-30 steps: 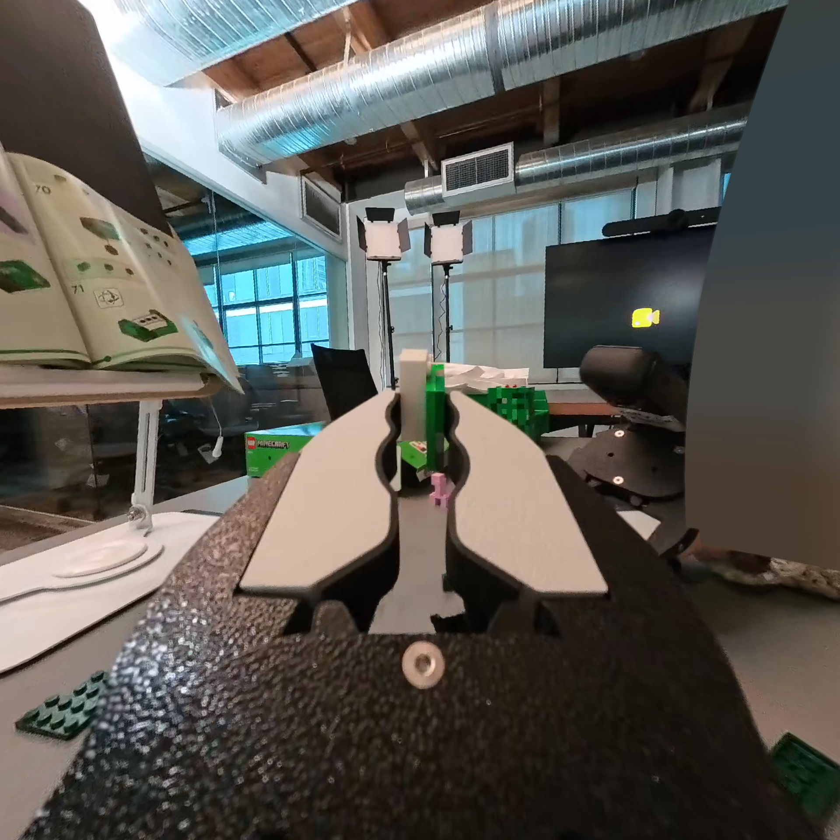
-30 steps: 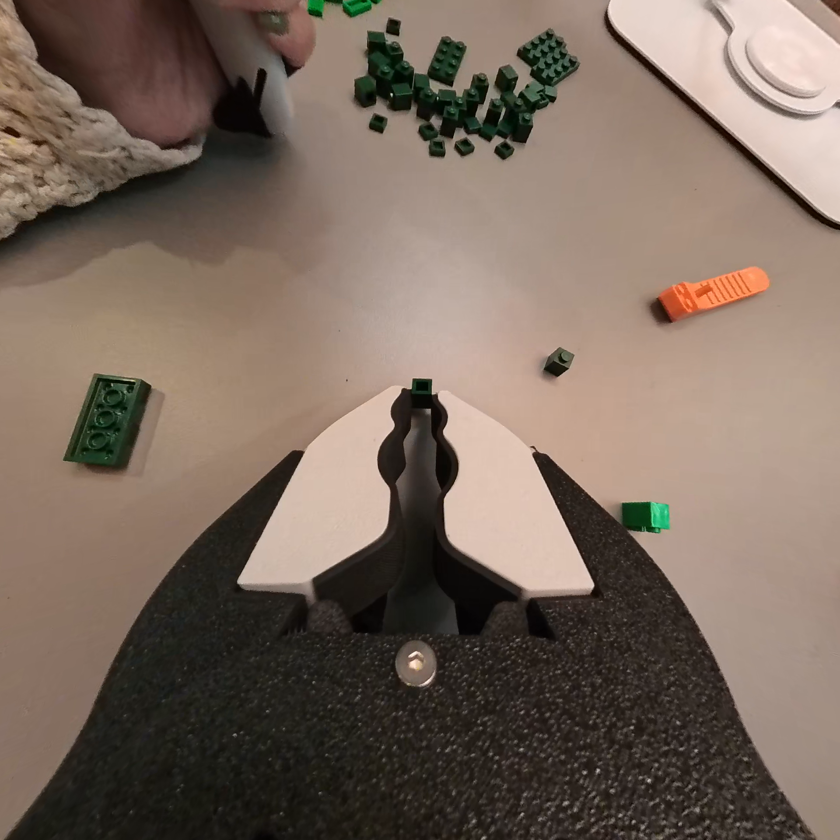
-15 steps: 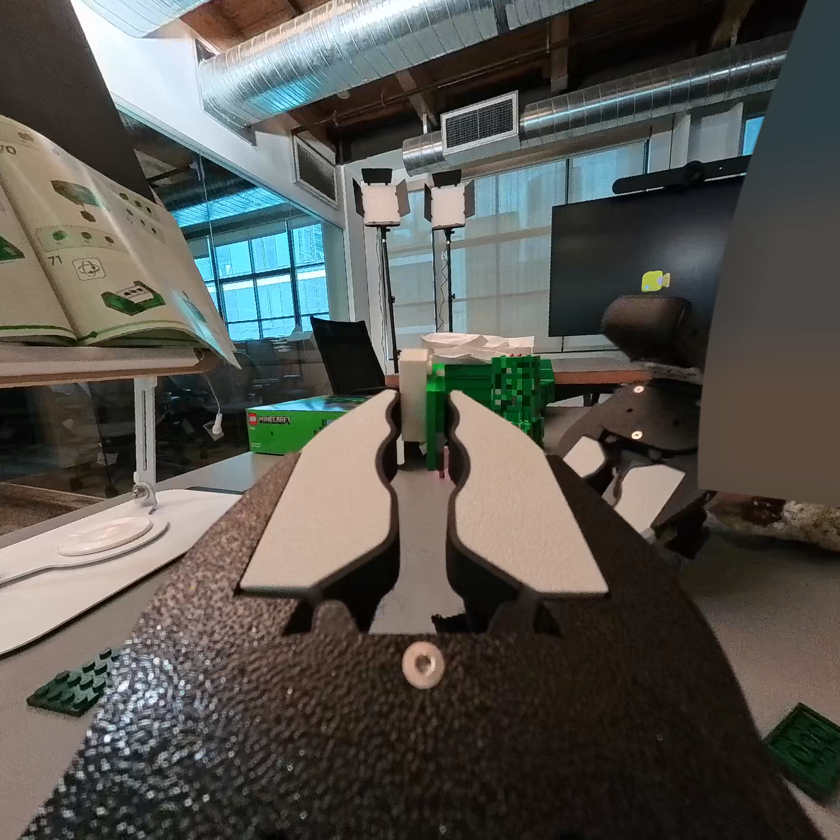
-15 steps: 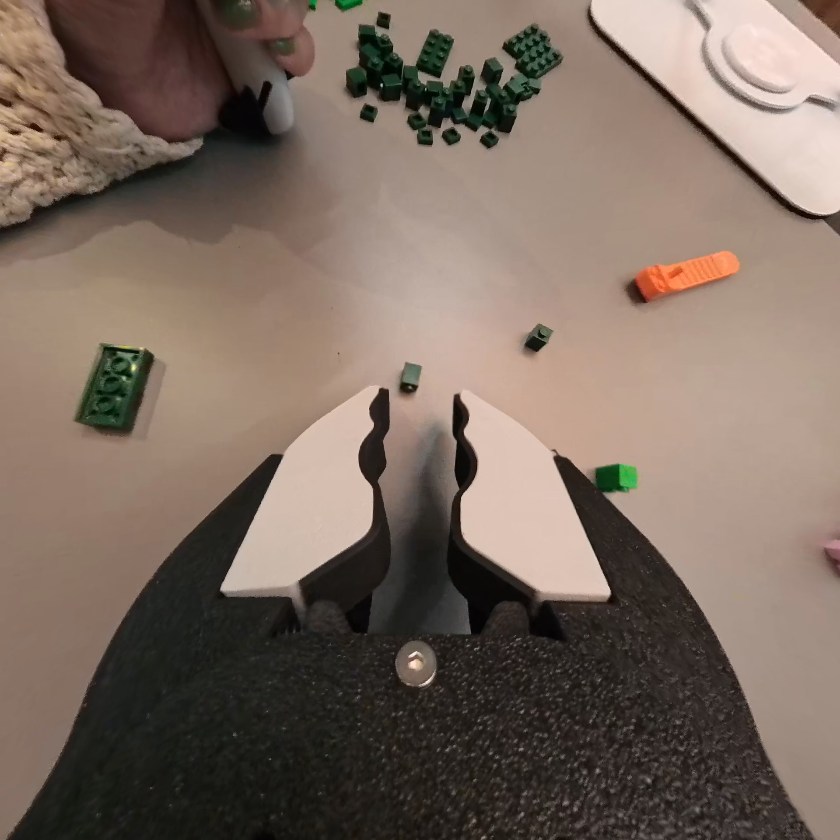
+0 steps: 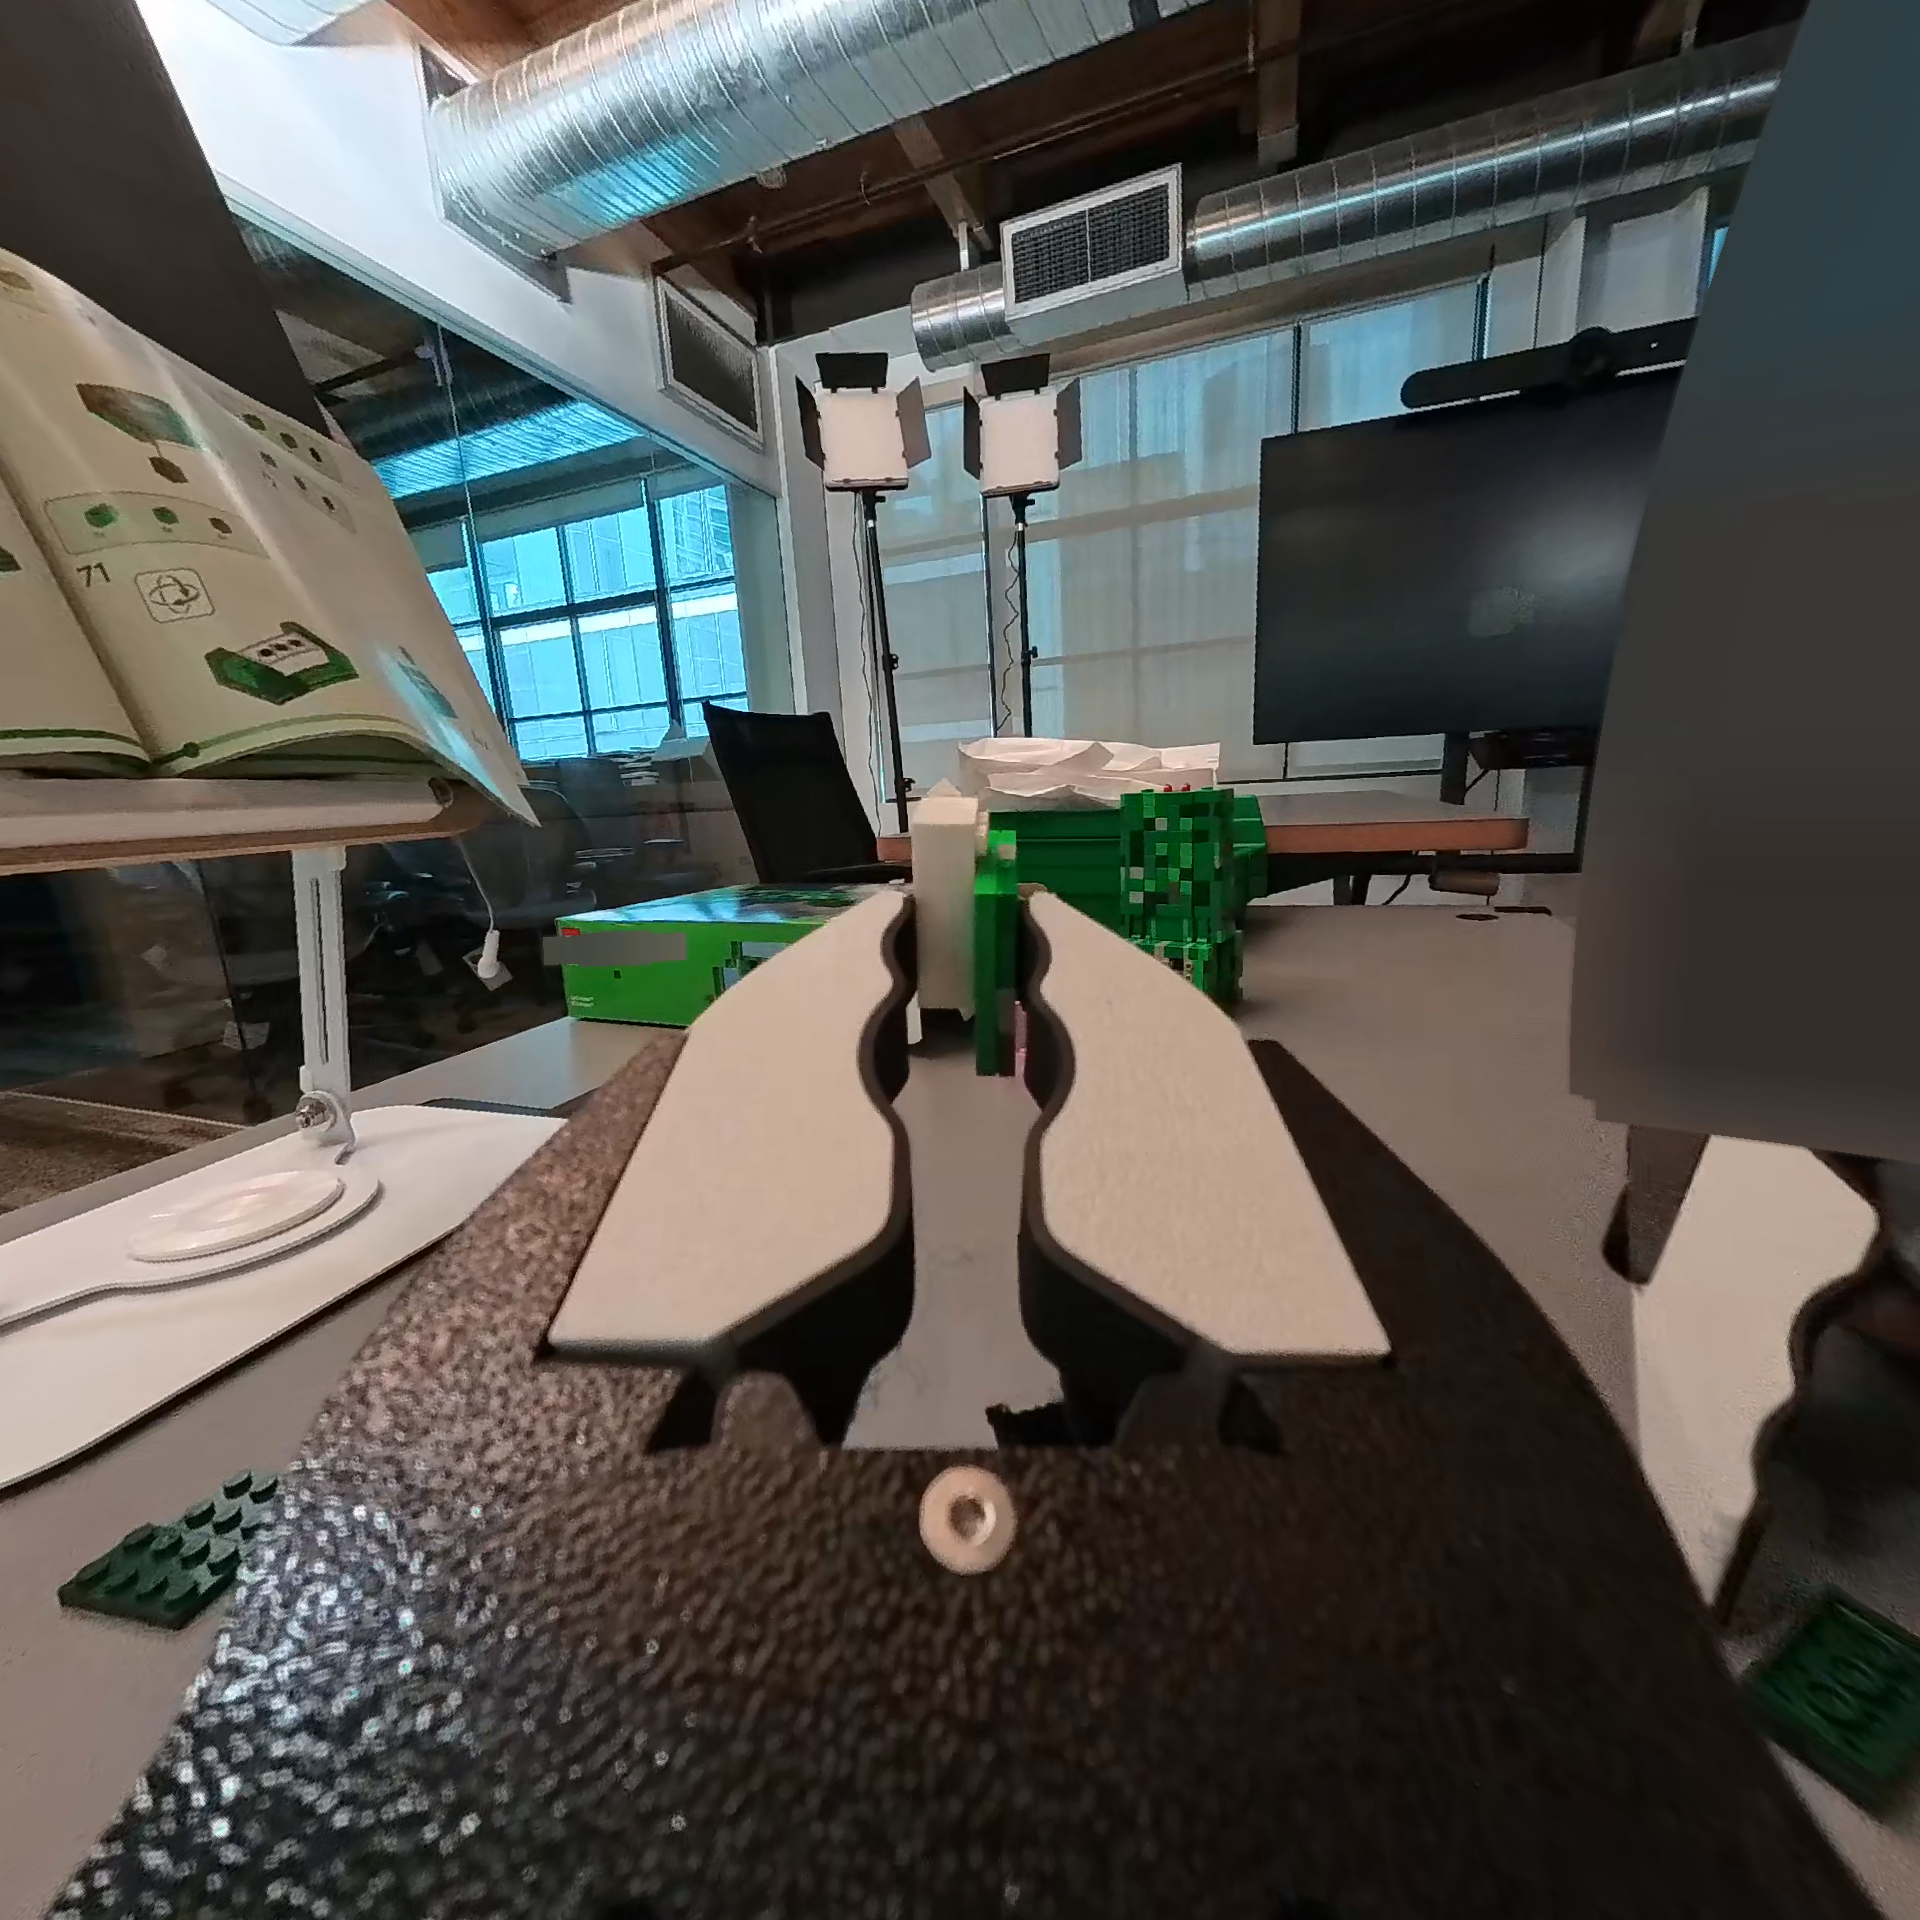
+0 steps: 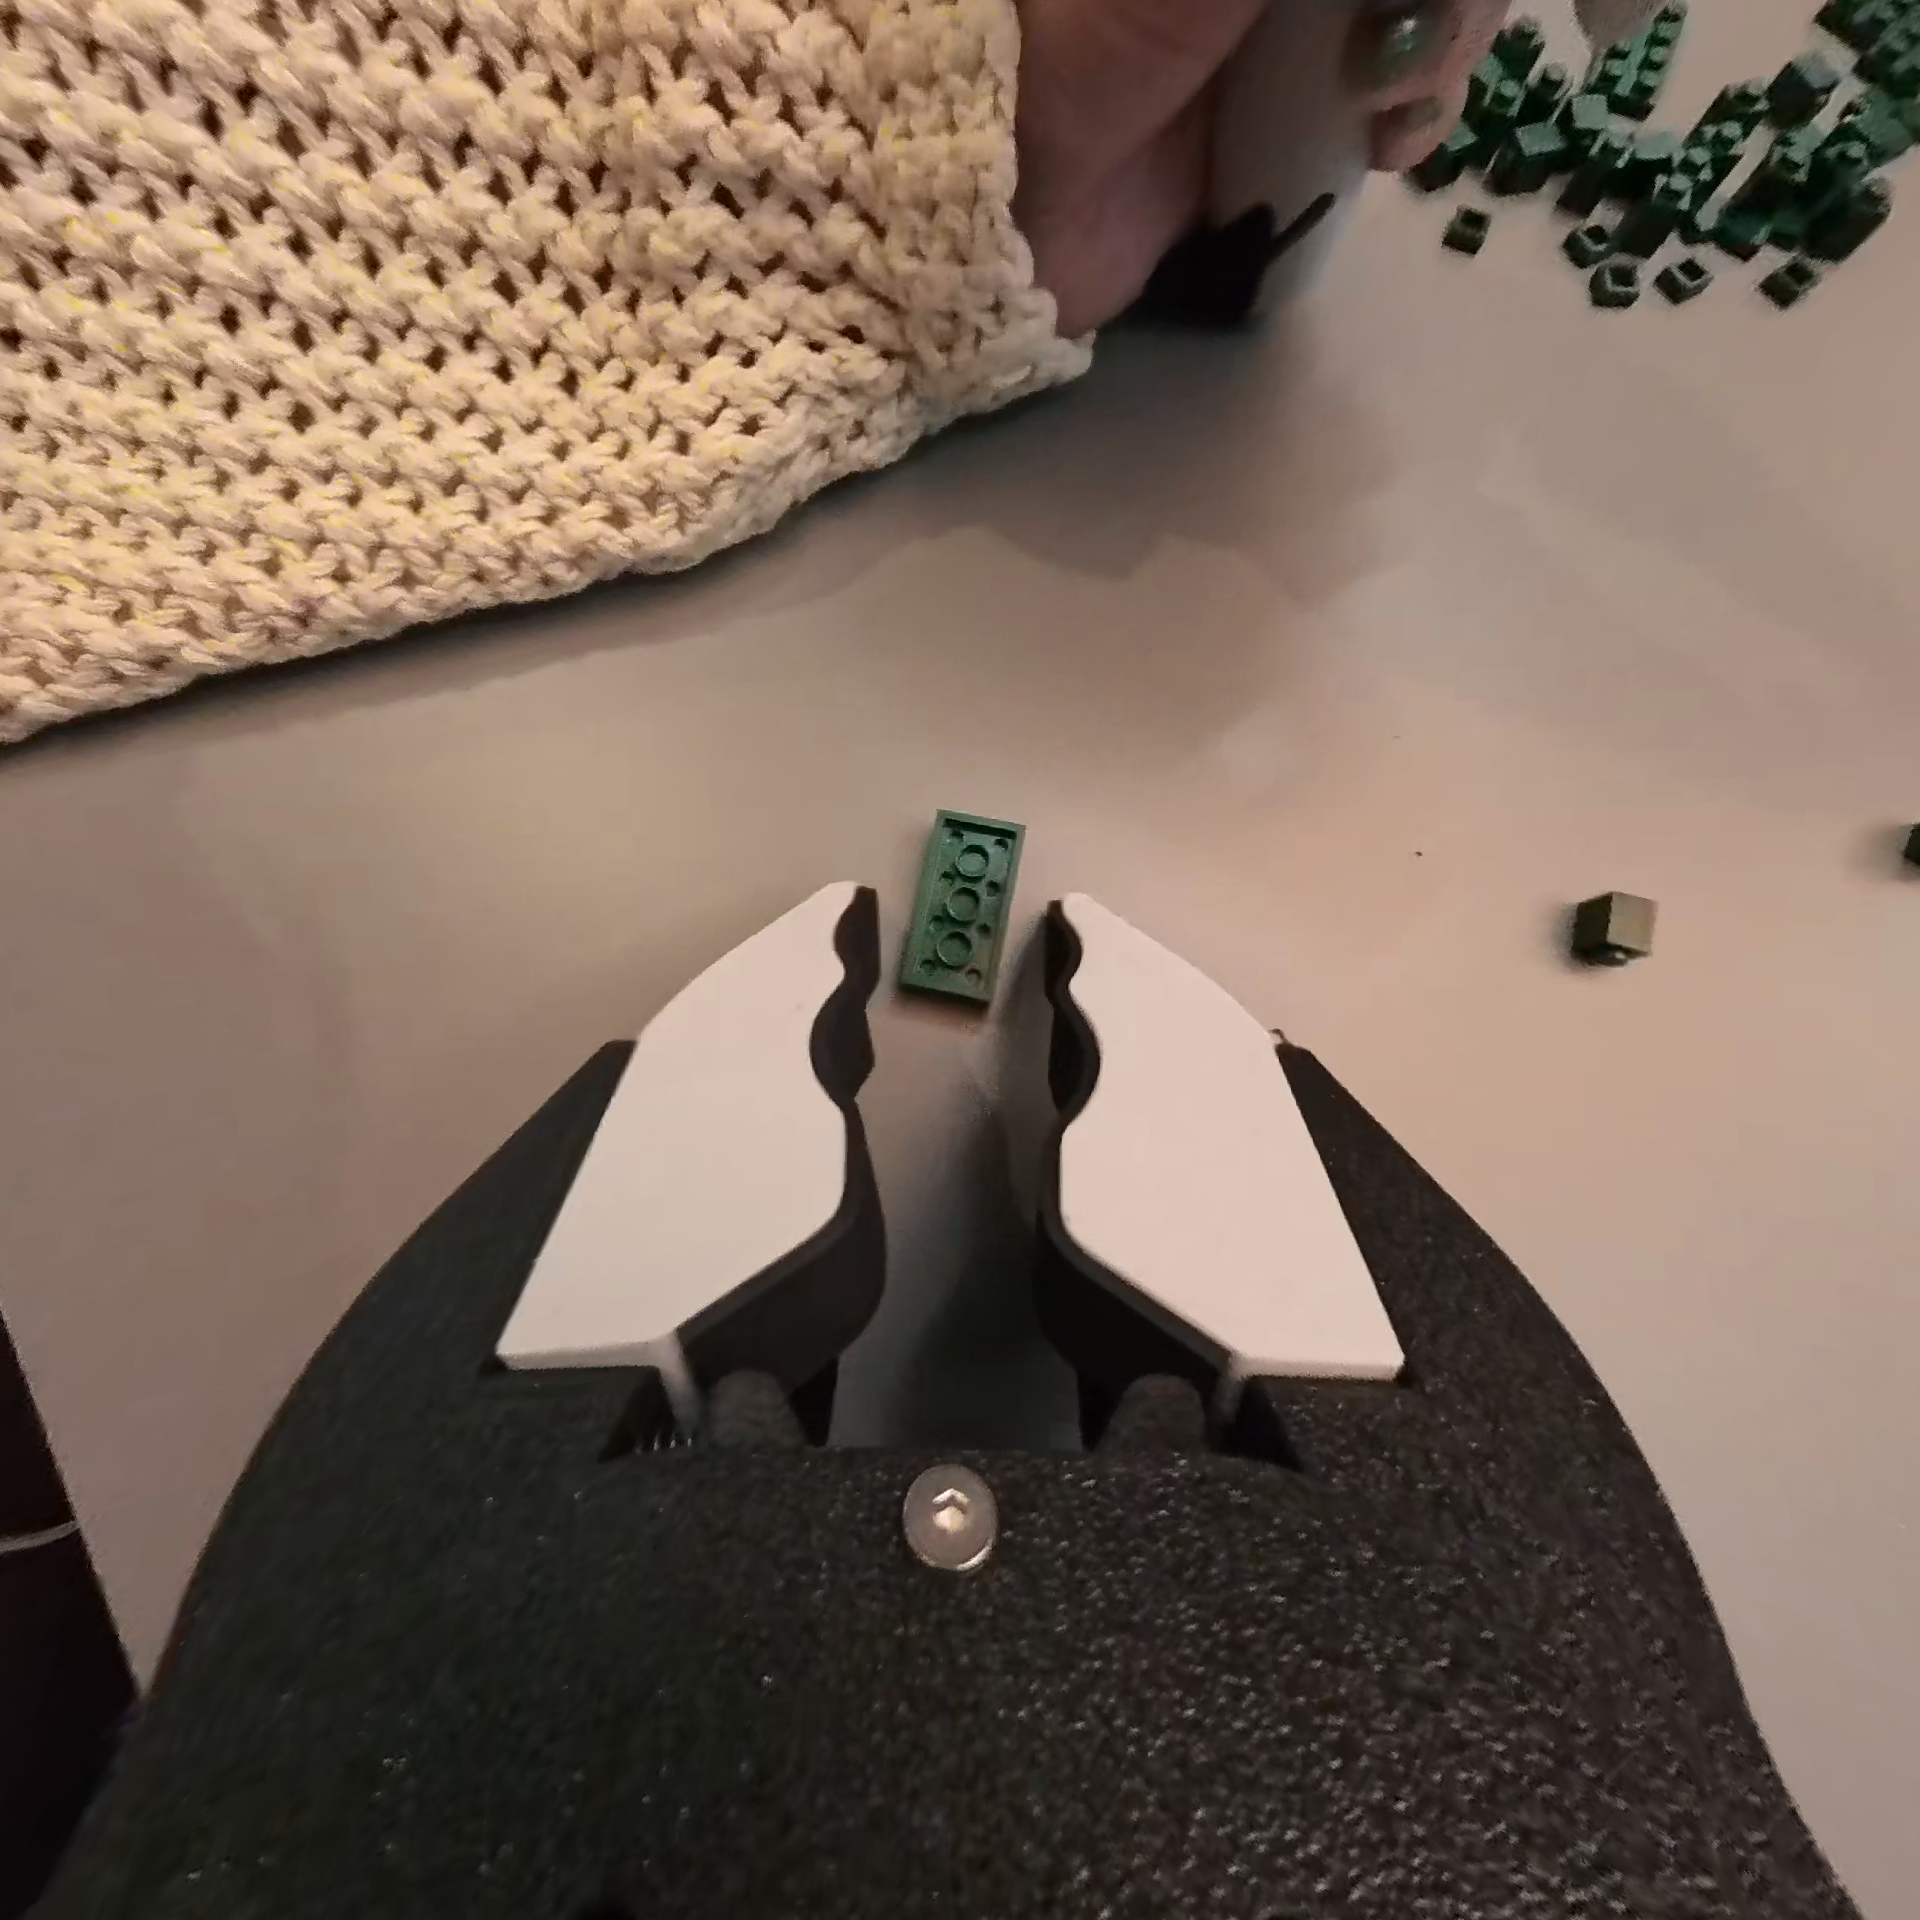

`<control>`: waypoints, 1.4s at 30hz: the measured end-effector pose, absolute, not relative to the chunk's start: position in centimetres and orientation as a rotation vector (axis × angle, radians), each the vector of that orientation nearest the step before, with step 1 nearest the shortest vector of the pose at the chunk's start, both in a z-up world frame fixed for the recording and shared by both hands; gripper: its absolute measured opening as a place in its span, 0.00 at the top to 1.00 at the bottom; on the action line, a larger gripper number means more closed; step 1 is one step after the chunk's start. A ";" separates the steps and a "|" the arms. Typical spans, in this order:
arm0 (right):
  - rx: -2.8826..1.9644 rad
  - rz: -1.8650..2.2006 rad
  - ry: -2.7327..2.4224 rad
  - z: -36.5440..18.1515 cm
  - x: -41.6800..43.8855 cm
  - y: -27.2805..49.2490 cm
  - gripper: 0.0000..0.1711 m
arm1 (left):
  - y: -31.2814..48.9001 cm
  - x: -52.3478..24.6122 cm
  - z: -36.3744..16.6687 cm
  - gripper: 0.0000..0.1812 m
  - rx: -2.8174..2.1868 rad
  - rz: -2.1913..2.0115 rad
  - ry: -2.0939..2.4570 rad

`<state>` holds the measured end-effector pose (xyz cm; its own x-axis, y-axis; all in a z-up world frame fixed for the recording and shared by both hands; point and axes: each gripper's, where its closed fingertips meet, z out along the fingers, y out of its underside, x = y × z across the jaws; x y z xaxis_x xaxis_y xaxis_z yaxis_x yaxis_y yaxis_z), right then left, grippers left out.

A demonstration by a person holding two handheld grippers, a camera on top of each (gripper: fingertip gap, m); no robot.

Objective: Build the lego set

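My left gripper (image 5: 968, 935) is shut on a small white and green lego assembly (image 5: 943, 914) and holds it upright above the grey table. Behind it stands a built green pixel-pattern lego model (image 5: 1184, 883). My right gripper (image 6: 954, 912) is open and low over the table. A dark green 2x4 plate (image 6: 958, 883) lies studs-down on the table between its fingertips, untouched. A finger of the right gripper also shows at the right edge of the left wrist view (image 5: 1745, 1351).
An open instruction booklet (image 5: 208, 623) rests on a white stand (image 5: 208, 1247) at the left. A green lego box (image 5: 665, 956) lies behind. Dark green plates (image 5: 166, 1558) lie near me. A knitted sleeve (image 6: 468, 312), a brick pile (image 6: 1714, 135) and one loose brick (image 6: 1610, 927) are near the right gripper. My hands' fingertips stand some 20 centimetres from each other. From my right tips it is roughly 9 centimetres to the loose brick (image 6: 1610, 927); from my left, 15 centimetres.
My right gripper let go of a small dark green brick, opened, and moved left to straddle the dark green plate. My left gripper kept its hold and turned slightly.
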<state>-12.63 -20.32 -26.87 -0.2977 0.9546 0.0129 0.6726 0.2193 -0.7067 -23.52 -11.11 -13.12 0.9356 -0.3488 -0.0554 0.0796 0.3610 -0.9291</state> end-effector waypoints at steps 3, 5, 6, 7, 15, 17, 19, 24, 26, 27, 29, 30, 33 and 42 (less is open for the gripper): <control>-1.490 0.779 -2.057 -26.9 -12.6 -19.8 0.90 | -11.1 -23.5 -13.1 0.91 -1.174 -0.281 0.262; -1.483 0.779 -2.056 -26.9 -12.6 -19.8 0.90 | -11.1 -23.5 -13.2 0.91 -1.175 -0.280 0.263; -1.472 0.769 -2.043 -26.8 -12.6 -19.5 0.91 | -11.1 -23.5 -13.2 0.91 -1.177 -0.280 0.265; -1.450 0.754 -2.017 -26.5 -12.7 -18.9 0.90 | -11.1 -23.5 -13.2 0.91 -1.180 -0.279 0.267; -1.294 0.606 -1.715 -23.2 -10.9 -9.2 0.90 | -10.9 -21.7 -14.3 0.91 -1.267 -0.152 0.371; -1.339 0.611 -1.716 -23.5 -9.8 -7.2 0.90 | -11.0 -21.1 -14.4 0.91 -1.288 -0.103 0.385; -1.392 0.611 -1.760 -24.2 -8.8 -5.7 0.91 | -11.0 -20.2 -14.8 0.91 -1.334 -0.107 0.388; -1.497 0.617 -1.862 -25.9 -7.6 -3.3 0.91 | -11.1 -17.3 -15.6 0.91 -1.485 -0.265 0.287; -1.495 0.625 -1.906 -26.4 -7.5 -3.2 0.90 | -11.1 -15.8 -16.2 0.91 -1.567 -0.316 0.304; -1.485 0.645 -1.926 -26.5 -7.5 -3.4 0.90 | -11.3 -15.2 -16.5 0.91 -1.622 -0.327 0.322; -1.487 0.682 -1.946 -26.2 -7.3 -3.8 0.78 | -11.9 -14.0 -16.3 0.91 -1.665 -0.322 0.358; -1.494 0.699 -1.958 -25.8 -7.0 -4.1 0.74 | -12.3 -13.4 -16.1 0.91 -1.672 -0.318 0.380; -1.316 1.062 -1.919 -20.4 -7.5 -8.1 0.80 | -13.1 -11.0 -16.9 0.91 -1.776 -0.364 0.483; -1.004 1.250 -2.266 -18.7 -5.9 -15.8 0.84 | -15.7 -5.1 -21.3 0.91 -2.067 -0.483 0.756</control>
